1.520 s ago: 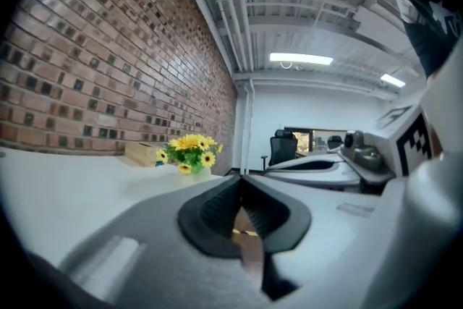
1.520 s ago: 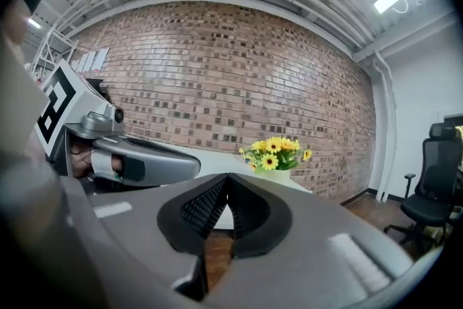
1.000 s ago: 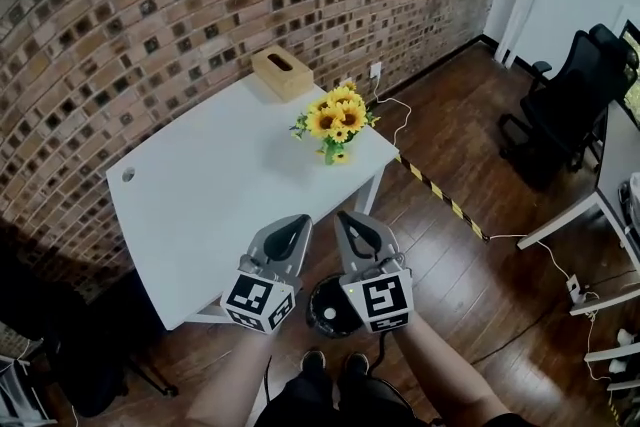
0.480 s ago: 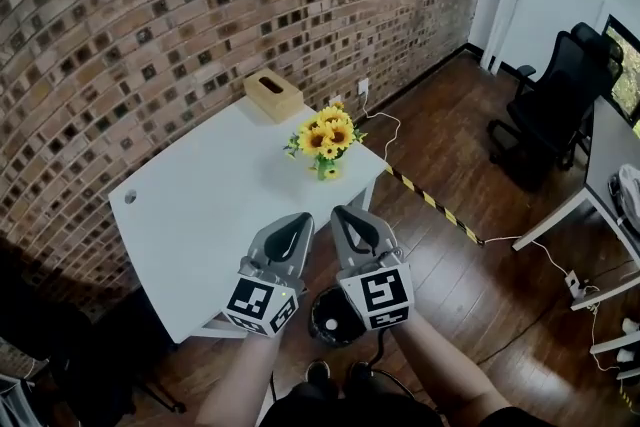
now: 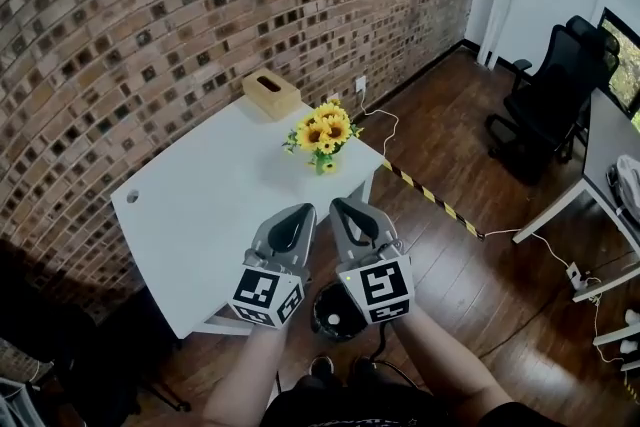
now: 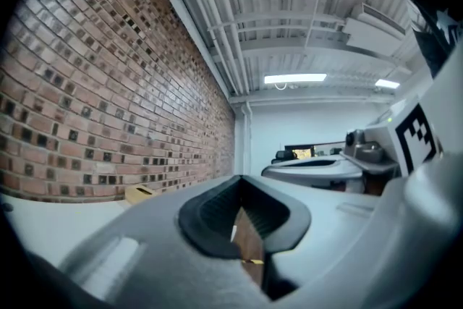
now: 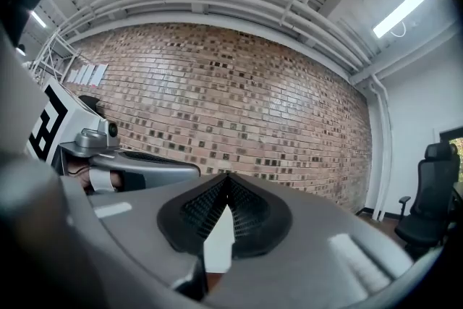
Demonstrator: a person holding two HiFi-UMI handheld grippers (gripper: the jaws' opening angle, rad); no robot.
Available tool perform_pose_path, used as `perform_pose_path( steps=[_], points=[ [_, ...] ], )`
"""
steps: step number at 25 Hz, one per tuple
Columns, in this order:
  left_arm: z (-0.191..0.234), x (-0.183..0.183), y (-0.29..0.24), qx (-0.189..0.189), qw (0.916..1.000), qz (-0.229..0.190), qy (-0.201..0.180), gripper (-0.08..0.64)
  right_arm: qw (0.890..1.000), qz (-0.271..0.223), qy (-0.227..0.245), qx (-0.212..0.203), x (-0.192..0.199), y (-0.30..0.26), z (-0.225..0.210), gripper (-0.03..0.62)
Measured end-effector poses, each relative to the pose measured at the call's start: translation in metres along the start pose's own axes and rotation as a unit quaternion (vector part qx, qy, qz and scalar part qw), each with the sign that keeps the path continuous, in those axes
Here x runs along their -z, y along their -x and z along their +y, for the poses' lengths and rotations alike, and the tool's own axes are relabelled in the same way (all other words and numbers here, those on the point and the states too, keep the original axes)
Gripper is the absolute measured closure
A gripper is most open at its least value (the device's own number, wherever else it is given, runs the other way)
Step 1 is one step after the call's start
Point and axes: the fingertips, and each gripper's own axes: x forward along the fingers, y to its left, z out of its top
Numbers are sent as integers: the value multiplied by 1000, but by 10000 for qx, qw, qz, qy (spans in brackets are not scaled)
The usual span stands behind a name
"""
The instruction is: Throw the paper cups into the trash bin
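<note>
Trash bin (image 5: pixel 337 313): black, round, on the wood floor (image 5: pixel 455 260) just beside the white table (image 5: pixel 200 205), below the two grippers. Left gripper (image 5: pixel 298 212) and right gripper (image 5: pixel 342 207): side by side, jaws closed together, empty.

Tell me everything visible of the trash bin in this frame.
The trash bin is small, round and black, standing upright on the wooden floor just off the near edge of the white table. In the head view the marker cube on the right gripper covers part of its rim. A small pale spot shows inside; what it is cannot be told.
</note>
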Motion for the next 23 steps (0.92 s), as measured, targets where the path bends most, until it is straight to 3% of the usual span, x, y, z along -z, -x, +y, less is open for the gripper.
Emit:
perform_pose_path(
  steps=[23],
  points=[
    [-20,-13,-3,145,9999,-21,29,555,9999,-77,71,6,-14,11,-7,586]
  ],
)
